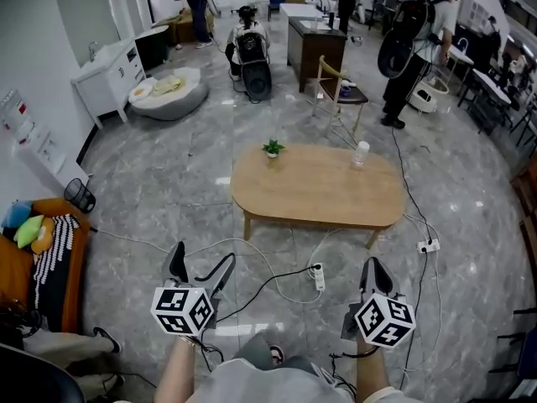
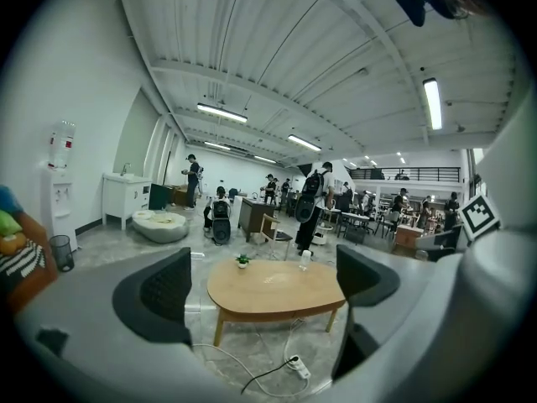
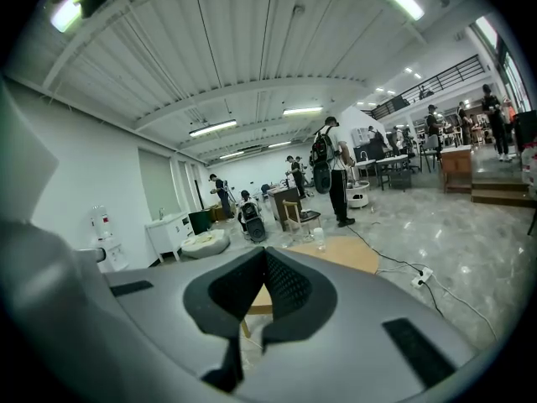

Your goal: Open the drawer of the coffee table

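Note:
The coffee table (image 1: 317, 185) is an oval wooden one standing mid-floor, well ahead of both grippers. On its top are a small potted plant (image 1: 273, 149) and a clear bottle (image 1: 360, 154). No drawer shows from this side. My left gripper (image 1: 200, 269) hangs open over the floor, near the table's left end, with nothing between its fingers. In the left gripper view the table (image 2: 252, 296) lies between the spread jaws of the left gripper (image 2: 264, 288). My right gripper (image 1: 375, 277) is shut and holds nothing. Its closed pads in the right gripper view (image 3: 264, 284) hide most of the table (image 3: 344, 254).
A white power strip (image 1: 319, 276) and loose cables lie on the marble floor between me and the table. A second strip (image 1: 429, 246) lies to the right. A chair (image 1: 340, 95) stands behind the table. An orange sofa (image 1: 50, 259) and a bin (image 1: 80, 196) are at left. People stand at the back.

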